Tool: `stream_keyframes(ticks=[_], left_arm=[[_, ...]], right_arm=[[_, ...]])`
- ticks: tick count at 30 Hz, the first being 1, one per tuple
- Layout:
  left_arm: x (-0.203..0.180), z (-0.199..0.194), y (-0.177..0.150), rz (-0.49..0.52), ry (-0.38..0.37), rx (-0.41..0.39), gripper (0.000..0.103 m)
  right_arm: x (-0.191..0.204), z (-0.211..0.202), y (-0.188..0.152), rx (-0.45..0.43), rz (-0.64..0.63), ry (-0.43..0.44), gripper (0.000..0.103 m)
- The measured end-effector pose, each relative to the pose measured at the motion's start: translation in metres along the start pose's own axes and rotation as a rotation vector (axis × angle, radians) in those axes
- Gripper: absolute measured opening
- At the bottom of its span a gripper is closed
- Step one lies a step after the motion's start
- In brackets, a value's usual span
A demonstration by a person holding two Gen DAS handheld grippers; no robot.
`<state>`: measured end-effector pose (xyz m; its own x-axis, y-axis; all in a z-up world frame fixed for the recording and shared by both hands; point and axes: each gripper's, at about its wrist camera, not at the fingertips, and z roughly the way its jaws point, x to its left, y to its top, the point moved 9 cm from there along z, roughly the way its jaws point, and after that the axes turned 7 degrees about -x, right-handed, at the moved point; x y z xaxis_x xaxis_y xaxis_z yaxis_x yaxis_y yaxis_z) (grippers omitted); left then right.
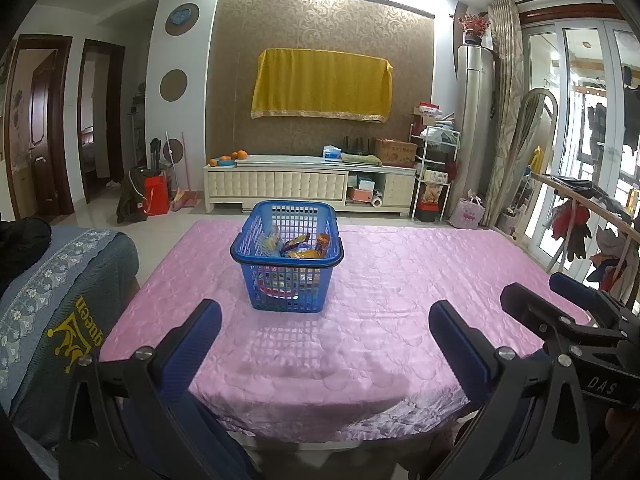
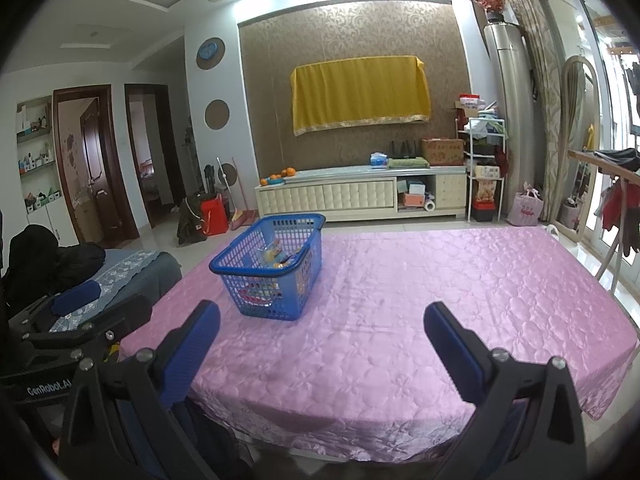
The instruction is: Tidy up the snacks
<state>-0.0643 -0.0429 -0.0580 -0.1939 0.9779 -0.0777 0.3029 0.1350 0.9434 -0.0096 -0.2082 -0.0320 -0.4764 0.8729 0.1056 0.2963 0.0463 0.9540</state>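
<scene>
Two hand-held grippers hover over the near edge of a table draped in a shiny quilted pink cloth [image 1: 400, 280]. The left gripper [image 1: 325, 326] has its blue-padded fingers [image 1: 192, 344] spread wide apart with nothing between them. The right gripper [image 2: 322, 328] likewise holds its blue-padded fingers [image 2: 452, 352] well apart and empty. In the left wrist view the right gripper also shows at the right edge, just beside the left one; in the right wrist view the left gripper shows at the lower left.

A blue plastic lattice basket [image 1: 250, 248] with a dark rim stands upright on the pink cloth, toward the far left part of the table and well apart from both grippers. Inside it lie several colourful snack packets [image 1: 304, 246], orange, yellow and purple among them, piled loosely; more packaging shows through the lattice lower down, too small to tell apart. The pink cloth around the basket is bare.

To the left of the table sits a grey-blue fabric cover with a lace band and a yellow crown print [image 1: 68, 320]. Beyond the table, a cream low cabinet [image 1: 280, 184] stands against a patterned brown wall, with a yellow cloth [image 1: 320, 84] hanging above it and oranges [image 1: 232, 157] on its left end.
</scene>
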Motion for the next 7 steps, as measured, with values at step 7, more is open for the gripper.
stream_keyframes(ticks=[7], left_arm=[[0.0006, 0.0003, 0.0002, 0.007, 0.006, -0.008, 0.103]], right_arm=[[-0.0010, -0.0006, -0.0014, 0.002, 0.009, 0.001, 0.103]])
